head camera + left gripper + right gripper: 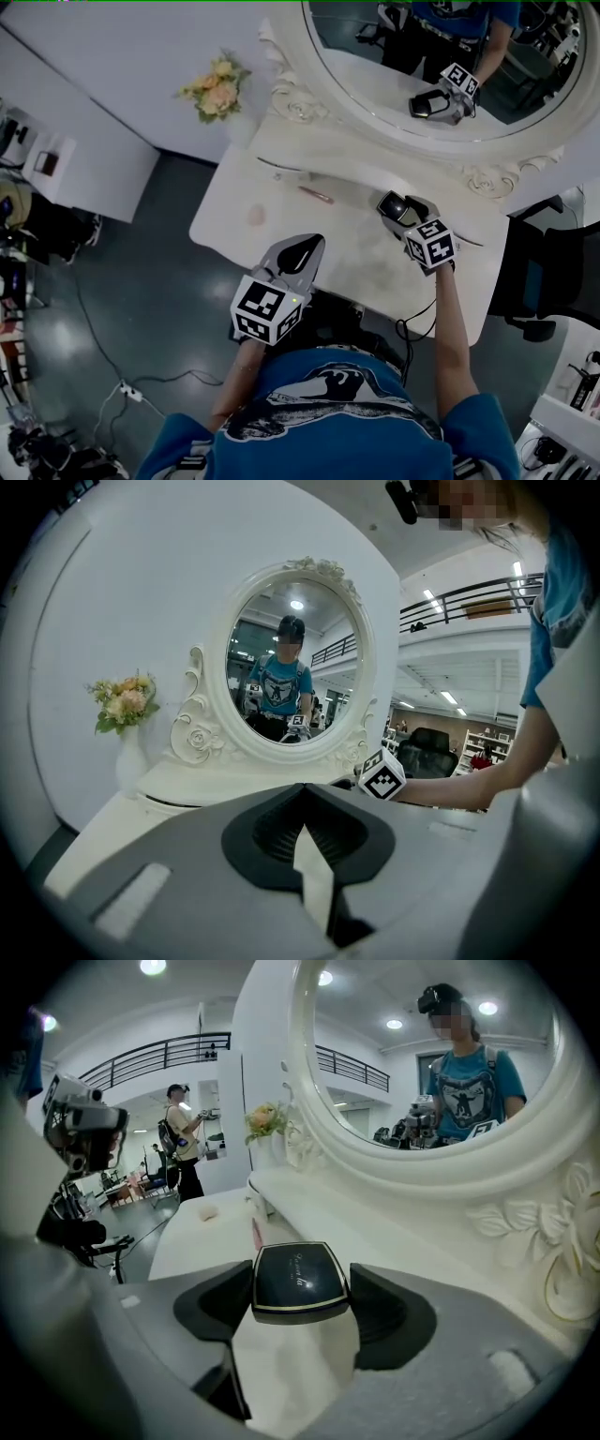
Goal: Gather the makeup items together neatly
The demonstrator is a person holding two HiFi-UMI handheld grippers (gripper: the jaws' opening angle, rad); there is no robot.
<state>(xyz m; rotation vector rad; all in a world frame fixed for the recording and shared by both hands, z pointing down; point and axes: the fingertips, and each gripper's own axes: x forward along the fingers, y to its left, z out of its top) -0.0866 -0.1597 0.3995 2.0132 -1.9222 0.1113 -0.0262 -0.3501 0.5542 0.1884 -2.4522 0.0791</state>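
Makeup items are still pretty scattered on the vanity table (375, 267), so I'd say this is barely started. Going from the left: a small pinkish puff (255, 215) sits flat near the left edge, on its own. Over the front edge, roughly mid-table, the left gripper (302, 251) hangs with its jaws together and nothing in them, so it isn't doing any work right now. Behind it, close to the raised back ledge under the mirror (441, 66), there's a slim pink stick (316, 194), probably a lip pencil, though it's too small to be sure. It's lying down, with its long axis running more or less along that back ledge, left to right across the table; can't tell which end is the tip. Toward the right end is the black compact (393, 205), lying flat with the lid up, and the right gripper (302, 1290) looks clamped on its two sides. The compact is squarish, so no real long axis, and one edge faces straight back at the gripper. The three pieces are well apart, so my read is that all the gathering is still left, with the compact likely going first.
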